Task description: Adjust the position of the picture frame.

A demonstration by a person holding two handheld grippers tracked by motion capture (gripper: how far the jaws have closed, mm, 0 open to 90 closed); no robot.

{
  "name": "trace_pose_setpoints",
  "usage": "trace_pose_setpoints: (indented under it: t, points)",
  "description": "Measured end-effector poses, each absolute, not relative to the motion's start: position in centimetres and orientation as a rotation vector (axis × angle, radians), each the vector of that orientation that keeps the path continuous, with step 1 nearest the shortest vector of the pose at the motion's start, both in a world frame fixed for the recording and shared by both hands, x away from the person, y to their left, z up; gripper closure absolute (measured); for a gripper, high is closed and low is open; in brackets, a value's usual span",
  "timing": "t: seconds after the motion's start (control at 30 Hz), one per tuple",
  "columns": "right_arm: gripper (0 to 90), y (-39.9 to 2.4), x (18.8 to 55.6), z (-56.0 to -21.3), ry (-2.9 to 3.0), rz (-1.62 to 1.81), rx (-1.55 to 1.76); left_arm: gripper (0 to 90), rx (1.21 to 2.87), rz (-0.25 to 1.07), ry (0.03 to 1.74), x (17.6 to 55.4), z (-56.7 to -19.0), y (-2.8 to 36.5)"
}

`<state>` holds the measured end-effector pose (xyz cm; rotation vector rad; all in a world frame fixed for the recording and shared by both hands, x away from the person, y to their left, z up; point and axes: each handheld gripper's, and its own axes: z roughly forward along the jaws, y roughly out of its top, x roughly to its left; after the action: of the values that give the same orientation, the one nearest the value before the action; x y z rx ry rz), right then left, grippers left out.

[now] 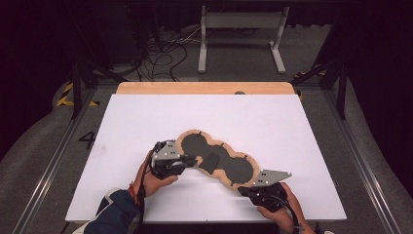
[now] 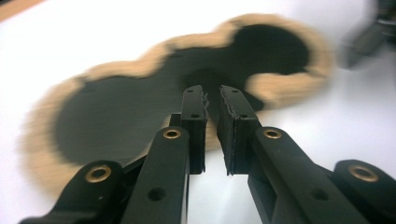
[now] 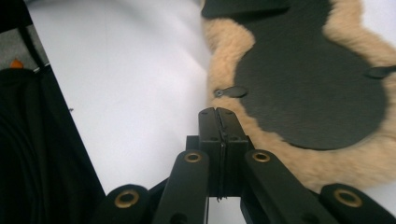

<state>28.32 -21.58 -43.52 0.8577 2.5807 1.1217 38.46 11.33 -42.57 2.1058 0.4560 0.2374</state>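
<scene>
Pad (image 1: 216, 158): matt black face, tan fleecy rim; table (image 1: 272, 117): smooth white top, wood edge

Pad (image 1: 216, 157) sits mid-table (image 1: 272, 117), only real obstacle. Loads of bare white beyond pad and off to both sides. Near edge tight: left gripper (image 1: 191, 159) and right gripper (image 1: 247, 190) crowd pad's ends.

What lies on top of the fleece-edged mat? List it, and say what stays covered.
On the fleece-edged mat lies a small dark flap near its middle, and short dark tabs reach over the tan border. The white table under the mat is covered, so anything beneath it cannot be seen.
</scene>
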Motion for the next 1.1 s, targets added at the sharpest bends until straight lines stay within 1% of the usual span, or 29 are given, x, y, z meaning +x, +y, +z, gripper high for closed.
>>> trace_pose_setpoints:
  t: [0.03,0.1,0.2,0.4,0.43,0.5,0.6,0.8,1.1]
  points:
    - [90.0,-21.2,28.3,-43.8,2.594,1.102,0.836,81.0,2.109,0.228,0.467,39.0,-42.8,11.3]
    - [90.0,-20.7,28.2,-44.2,2.614,1.078,0.818,81.0,2.153,0.269,0.472,39.7,-43.4,11.0]
    - [90.0,-20.1,28.2,-44.8,2.622,1.043,0.800,80.8,2.179,0.283,0.489,40.6,-44.0,10.9]
    - [90.0,-20.3,28.2,-45.4,2.580,1.031,0.845,79.6,2.177,0.308,0.534,41.2,-44.1,11.7]
    - [90.0,-20.4,28.2,-45.4,2.571,1.029,0.851,79.4,2.159,0.341,0.543,41.4,-43.7,12.3]
    - [90.0,-20.5,28.2,-45.4,2.569,1.031,0.852,79.5,2.159,0.366,0.560,41.6,-43.6,12.7]
    - [90.0,-20.4,28.2,-45.4,2.566,1.020,0.845,79.5,2.120,0.354,0.640,42.4,-43.7,14.1]
    - [90.0,-20.8,28.3,-45.4,2.548,1.020,0.889,80.0,2.093,0.362,0.721,43.6,-44.1,16.2]
    - [90.0,-22.3,29.0,-45.3,2.507,1.001,0.954,79.0,2.115,0.362,0.744,44.0,-44.6,16.3]
